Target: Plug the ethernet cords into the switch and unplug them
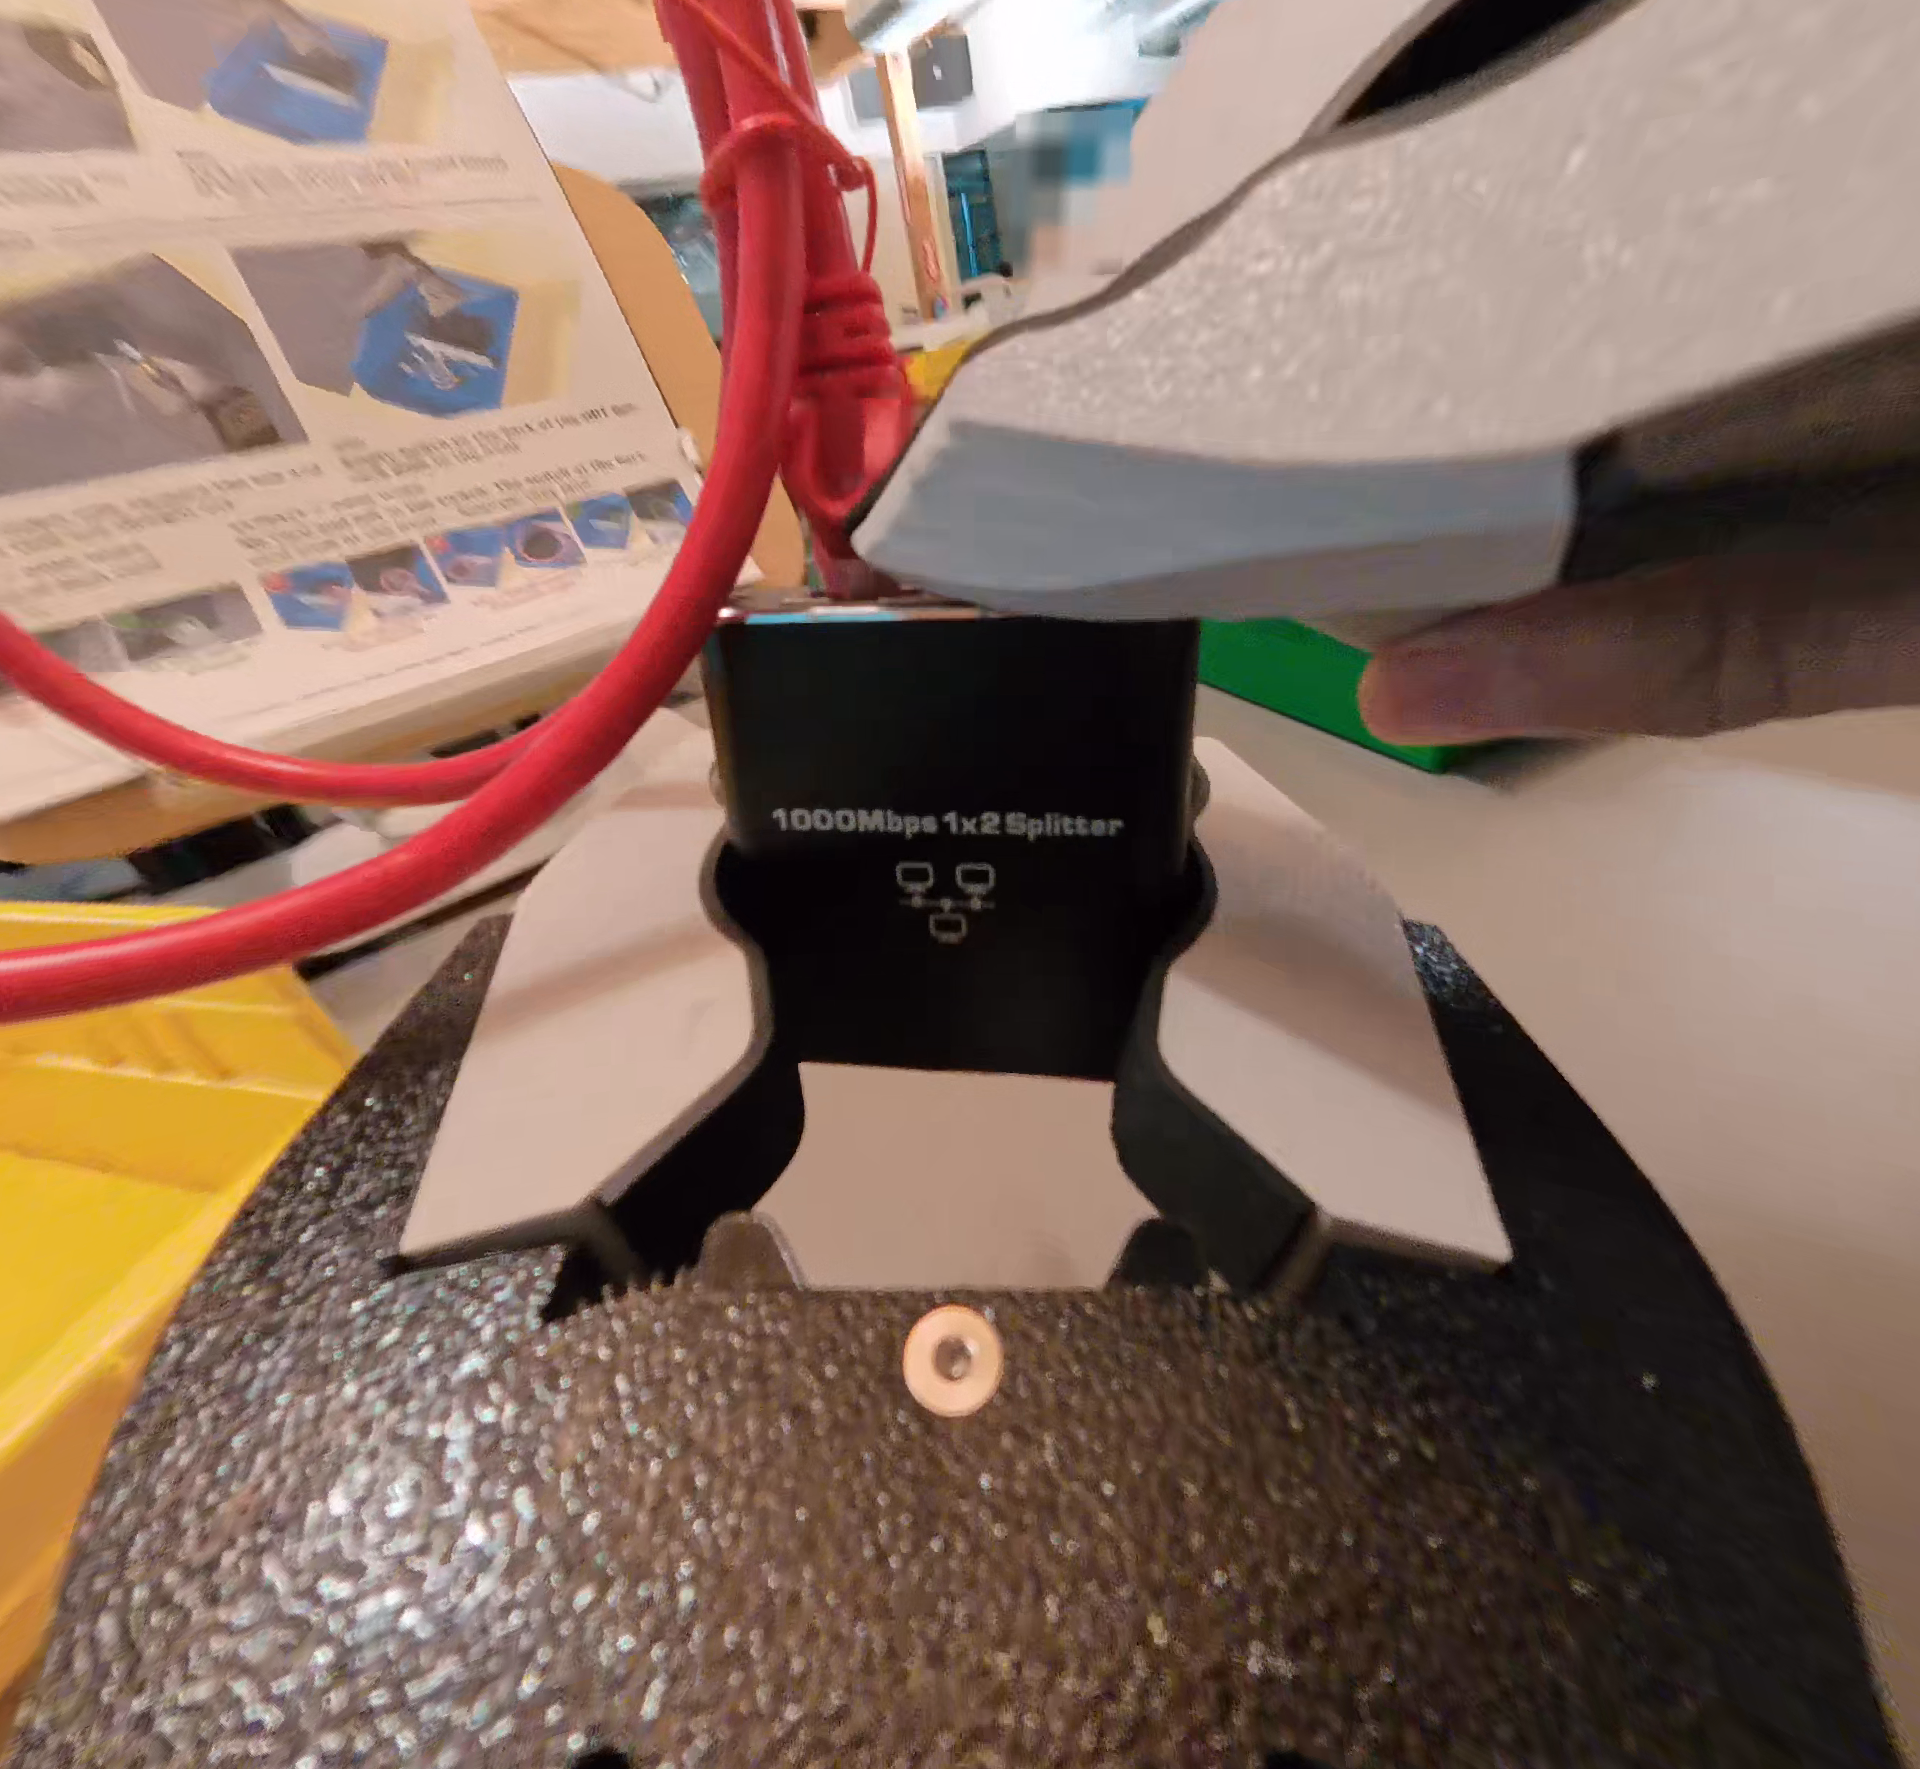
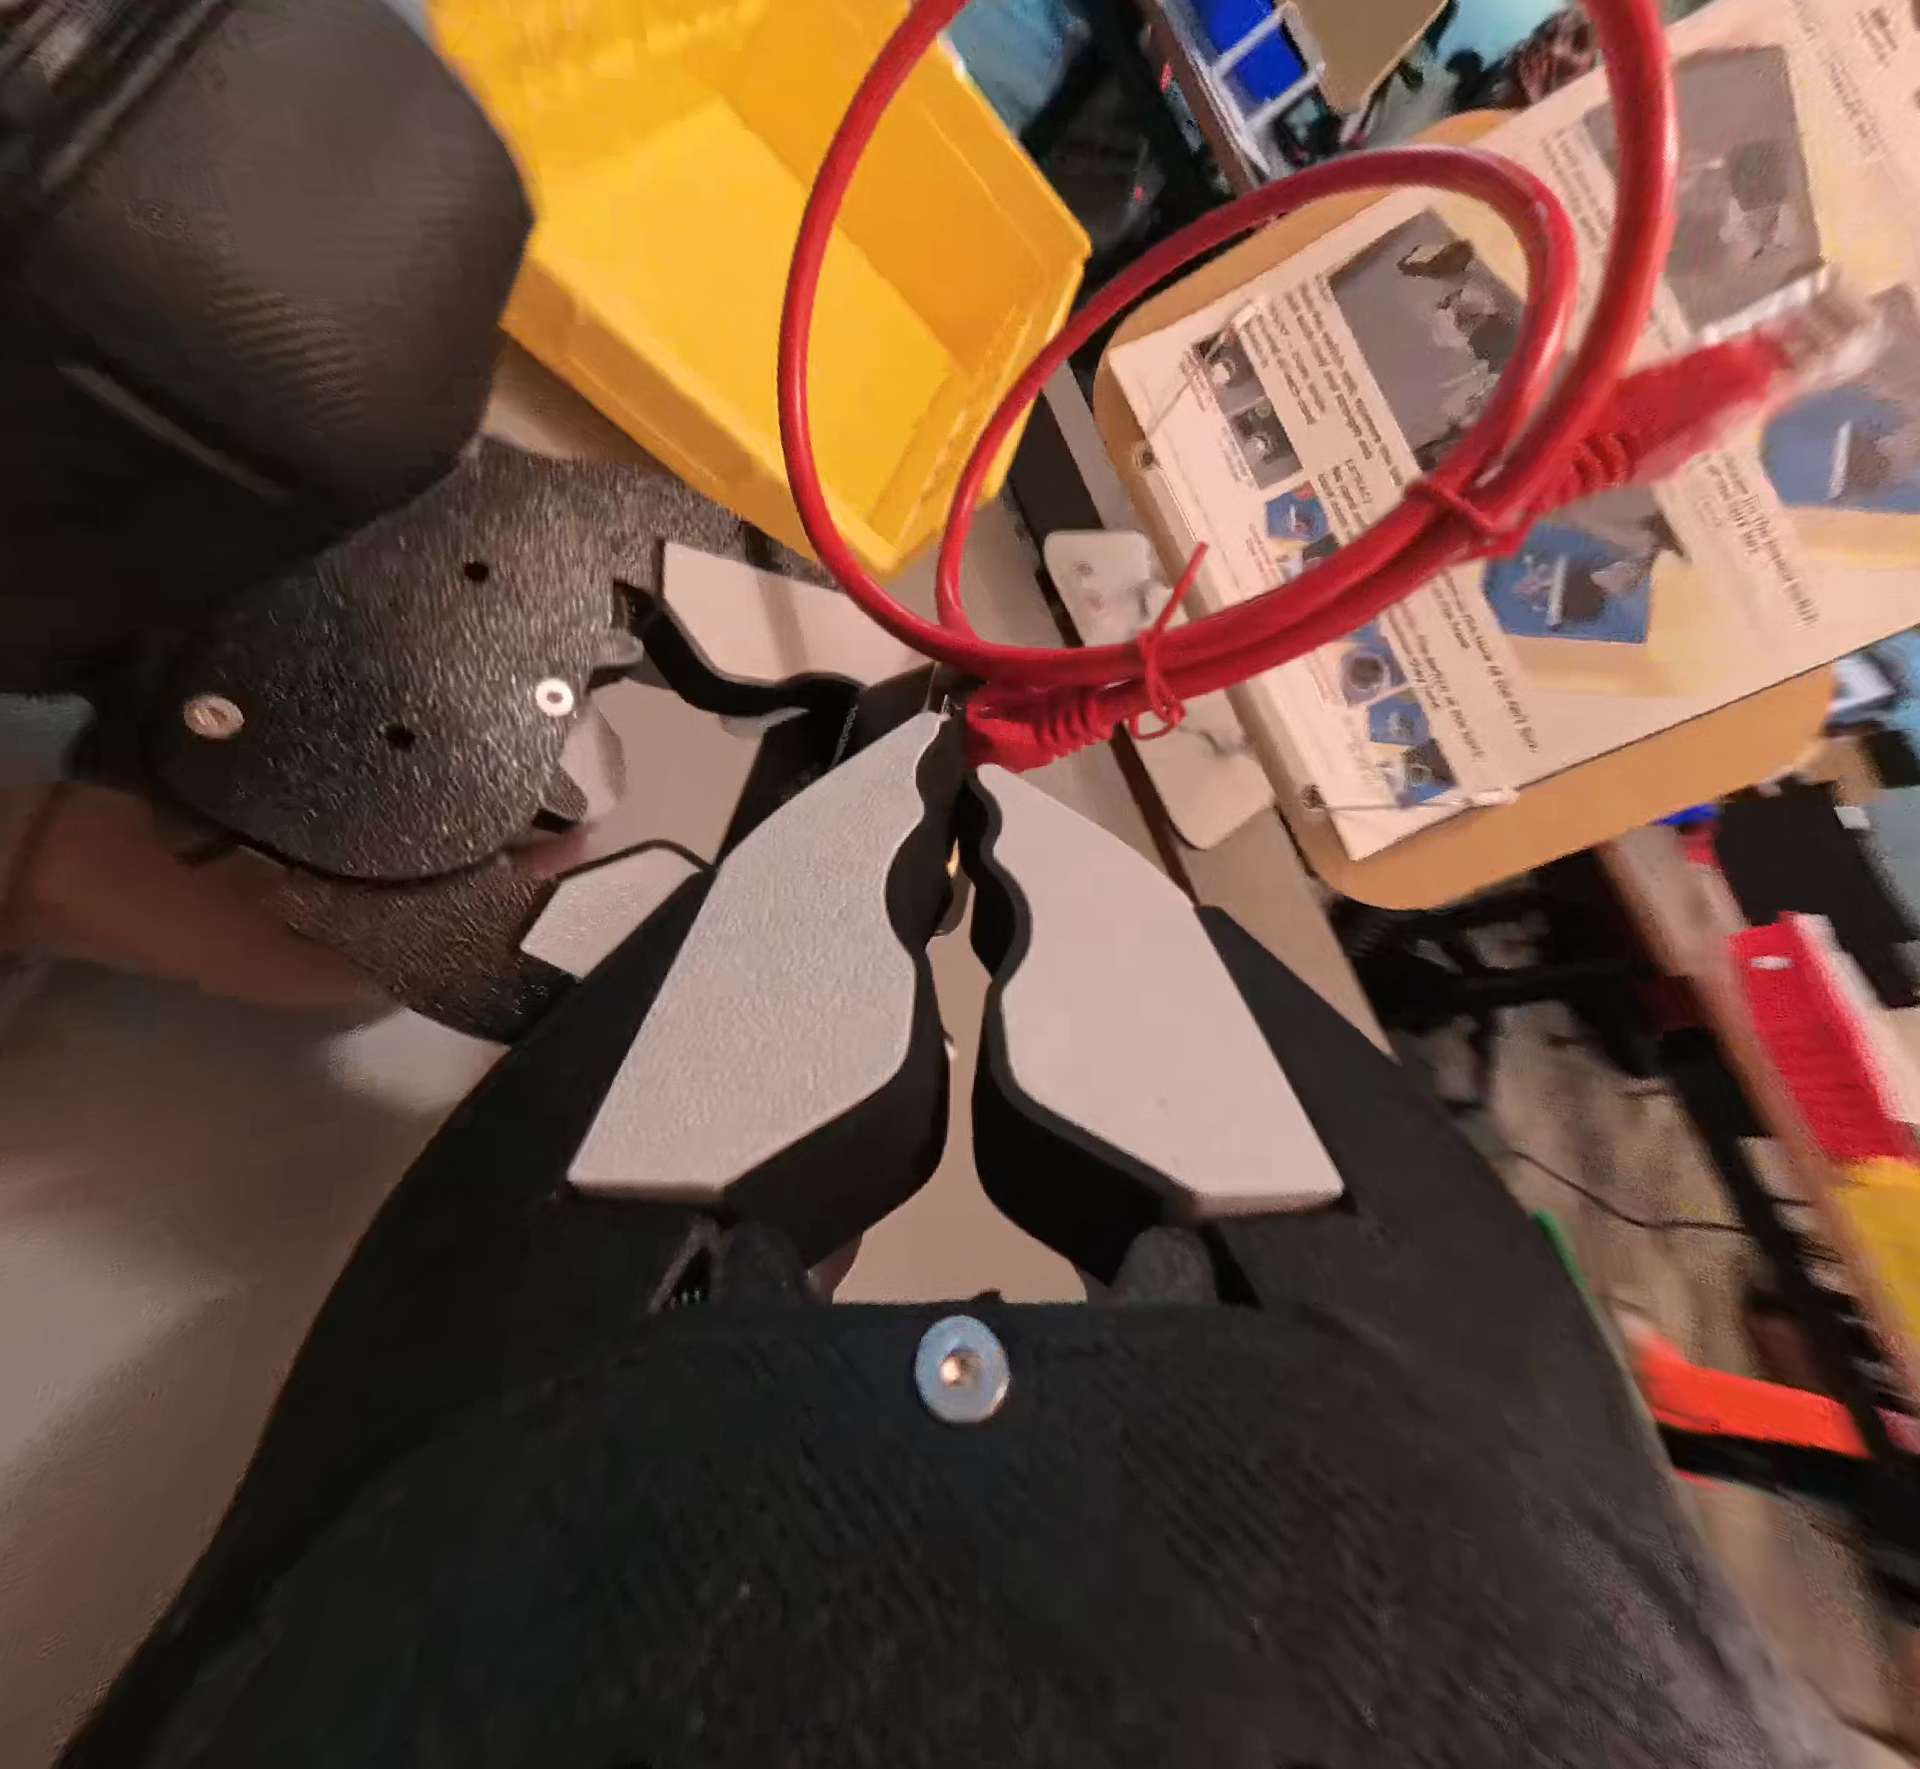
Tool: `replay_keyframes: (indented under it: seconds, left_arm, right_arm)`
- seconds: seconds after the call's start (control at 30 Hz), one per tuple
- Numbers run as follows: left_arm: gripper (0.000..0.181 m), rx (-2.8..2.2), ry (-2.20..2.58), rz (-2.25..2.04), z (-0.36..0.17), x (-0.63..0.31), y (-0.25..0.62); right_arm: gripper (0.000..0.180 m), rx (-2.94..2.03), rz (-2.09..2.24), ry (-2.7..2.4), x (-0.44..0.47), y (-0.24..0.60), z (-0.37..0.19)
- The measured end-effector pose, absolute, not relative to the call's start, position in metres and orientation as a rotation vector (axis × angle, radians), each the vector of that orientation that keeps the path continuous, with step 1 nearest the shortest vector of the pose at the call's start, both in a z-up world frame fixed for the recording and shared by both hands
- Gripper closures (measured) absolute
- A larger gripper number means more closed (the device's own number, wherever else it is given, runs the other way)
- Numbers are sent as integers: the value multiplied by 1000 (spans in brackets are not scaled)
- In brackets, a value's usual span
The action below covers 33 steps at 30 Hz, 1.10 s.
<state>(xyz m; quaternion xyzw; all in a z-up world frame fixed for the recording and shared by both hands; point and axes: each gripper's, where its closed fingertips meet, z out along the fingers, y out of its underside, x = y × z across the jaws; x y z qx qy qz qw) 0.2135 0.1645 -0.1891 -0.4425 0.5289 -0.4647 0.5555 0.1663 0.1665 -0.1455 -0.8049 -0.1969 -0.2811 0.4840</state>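
Note:
In the left wrist view my left gripper [image 1: 956,846] is shut on the black switch [image 1: 951,743] and holds it upright, one pad on each side. A red ethernet cord [image 1: 623,753] has its plug [image 1: 844,566] in a port on the switch's top. My right gripper [image 1: 1195,514] reaches in from the upper right, its tips over that top face. In the right wrist view my right gripper [image 2: 951,763] has its jaws shut, tips right beside the plug's red boot [image 2: 1029,732] at the switch [image 2: 821,732]. The cord [image 2: 831,265] is coiled and tied. Its free plug [image 2: 1704,389] hangs at the right.
A yellow bin [image 1: 125,1148] stands to the left and also shows in the right wrist view [image 2: 727,161]. A printed instruction sheet on a board [image 1: 260,317] leans behind the cord. A green object [image 1: 1299,691] and a person's finger [image 1: 1610,659] are at the right. Left tips to right tips: about 6 cm.

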Motion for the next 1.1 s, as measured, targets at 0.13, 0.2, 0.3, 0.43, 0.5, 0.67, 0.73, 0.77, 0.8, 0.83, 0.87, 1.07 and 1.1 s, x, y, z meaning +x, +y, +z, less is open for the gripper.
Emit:
replay_keyframes:
  seconds: [0.13,0.2,0.3,0.43,0.5,0.67,0.73,0.77,0.8,0.83,0.87,1.07,1.1]
  left_arm:
    - [106,-1028,1206,-1103,-184,211,167]
    - [106,-1013,1195,-1114,-179,209,167]
    - [103,-1008,1196,-1147,-178,209,165]
    - [106,-991,1210,-1157,-178,209,161]
    - [106,-989,1212,-1154,-179,209,159]
    - [106,-988,1208,-1165,-178,209,159]
    - [107,-976,1215,-1147,-178,209,159]
    - [106,-972,1218,-1145,-179,209,157]
    - [106,-972,1218,-1145,-179,209,156]
    - [106,-968,1219,-1139,-178,209,156]
    - [106,-966,1221,-1133,-178,209,157]
    - [106,-953,1223,-1101,-179,209,158]
    - [103,-958,1226,-1099,-180,209,158]
  right_arm:
    - [178,-1919,-445,-275,157,168,-142]
    - [178,-1871,-304,-145,155,168,-138]
    - [171,-1822,-211,-72,157,168,-136]
    - [157,-1808,-108,-71,154,169,-137]
    - [157,-1811,-66,-81,149,169,-138]
    - [166,-1809,-118,-61,153,170,-137]
    - [162,-1785,-99,-44,152,173,-136]
    - [161,-1771,-73,-16,152,173,-135]
    - [163,-1764,-62,2,153,173,-134]
    - [165,-1757,-64,3,153,173,-134]
    - [165,-1754,-79,0,154,173,-134]
    - [165,-1778,-246,-77,152,172,-137]
    - [165,-1791,-277,-91,151,172,-139]
